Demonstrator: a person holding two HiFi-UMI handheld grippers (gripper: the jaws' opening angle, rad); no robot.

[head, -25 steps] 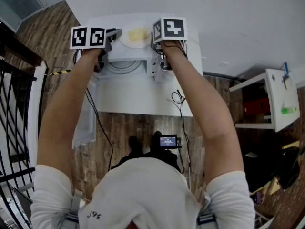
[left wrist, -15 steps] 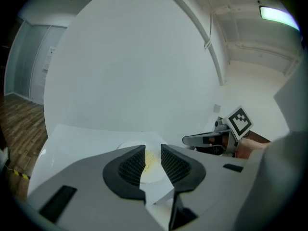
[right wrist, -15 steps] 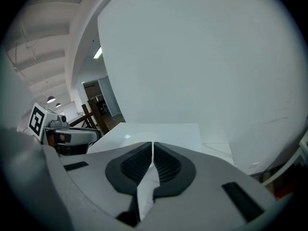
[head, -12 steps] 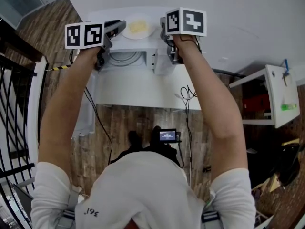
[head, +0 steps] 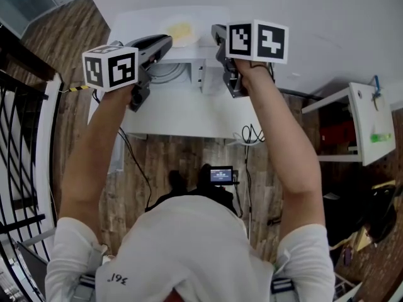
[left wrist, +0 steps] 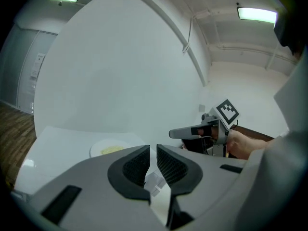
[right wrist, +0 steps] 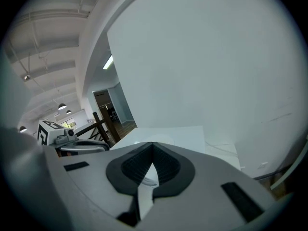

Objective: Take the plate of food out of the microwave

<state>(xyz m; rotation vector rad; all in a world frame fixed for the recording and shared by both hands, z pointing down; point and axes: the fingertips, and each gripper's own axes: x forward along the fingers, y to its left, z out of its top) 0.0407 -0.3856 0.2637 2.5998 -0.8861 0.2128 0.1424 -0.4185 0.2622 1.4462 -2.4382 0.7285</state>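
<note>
The round white plate of yellow food (head: 181, 30) already lies out on the flat white top behind the white microwave's (head: 200, 74) open, ringed cavity, so the task looks all but done. The left gripper (head: 165, 41) has just been closing to a narrow gap, and the right gripper (head: 217, 30) has just closed completely. Both are empty and clear of the plate. What remains is probably only backing away over the white desk (head: 176, 115). Black cables (head: 250, 132) dangle off its near edge, but nothing is in the way.
</note>
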